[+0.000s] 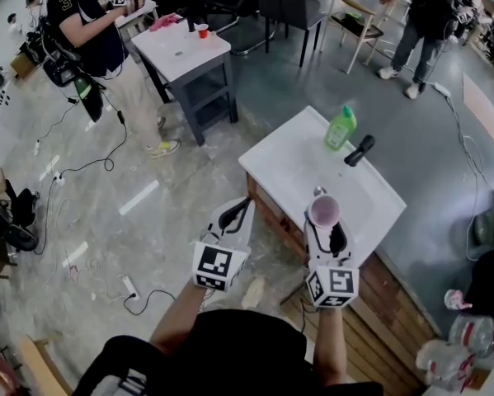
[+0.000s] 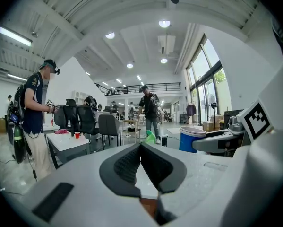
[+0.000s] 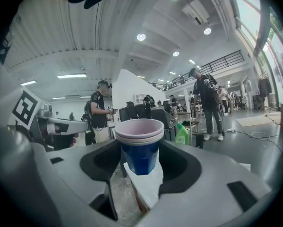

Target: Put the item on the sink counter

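A stack of blue cups [image 1: 323,209] with a pink inside stands upright in my right gripper [image 1: 324,221], whose jaws are shut on its sides. In the right gripper view the cups [image 3: 139,143] fill the gap of the right gripper [image 3: 140,157]. They hang over the near edge of the white sink counter [image 1: 288,167]. My left gripper [image 1: 240,207] hovers left of the counter's corner, and in the left gripper view the left gripper [image 2: 141,148] has its pads together with nothing between them.
A green bottle [image 1: 341,128] and a black faucet [image 1: 359,150] stand at the counter's far side. A white-topped table [image 1: 185,52] with a small red cup [image 1: 202,30] lies beyond. One person [image 1: 98,31] stands far left, another [image 1: 428,23] far right. Cables [image 1: 139,295] cross the floor.
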Tool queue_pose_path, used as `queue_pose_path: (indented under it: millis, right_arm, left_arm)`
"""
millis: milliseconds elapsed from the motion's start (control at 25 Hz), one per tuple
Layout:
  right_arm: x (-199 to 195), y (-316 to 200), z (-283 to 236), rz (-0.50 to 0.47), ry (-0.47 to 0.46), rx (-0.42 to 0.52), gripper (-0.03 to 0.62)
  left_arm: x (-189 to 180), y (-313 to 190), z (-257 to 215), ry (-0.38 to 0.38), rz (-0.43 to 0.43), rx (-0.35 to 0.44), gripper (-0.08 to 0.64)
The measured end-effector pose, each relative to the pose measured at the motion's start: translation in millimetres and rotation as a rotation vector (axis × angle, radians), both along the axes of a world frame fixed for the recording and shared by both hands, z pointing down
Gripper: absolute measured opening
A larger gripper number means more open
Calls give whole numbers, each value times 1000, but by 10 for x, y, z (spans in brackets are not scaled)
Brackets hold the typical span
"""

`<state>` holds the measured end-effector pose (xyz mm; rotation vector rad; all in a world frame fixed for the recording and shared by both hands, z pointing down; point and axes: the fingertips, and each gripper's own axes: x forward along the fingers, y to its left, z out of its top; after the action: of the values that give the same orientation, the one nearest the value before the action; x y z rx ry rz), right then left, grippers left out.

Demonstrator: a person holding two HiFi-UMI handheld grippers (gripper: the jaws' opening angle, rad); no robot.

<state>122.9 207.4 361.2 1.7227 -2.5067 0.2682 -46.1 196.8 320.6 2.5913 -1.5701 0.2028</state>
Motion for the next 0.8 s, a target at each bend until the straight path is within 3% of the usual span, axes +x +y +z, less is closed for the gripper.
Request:
queue_pose_path:
  millis: [800]
  right_arm:
    - [7,-389,-77,-57,-8,24,252]
  left_arm:
    - [49,-292,-54,-19,-46,34,3]
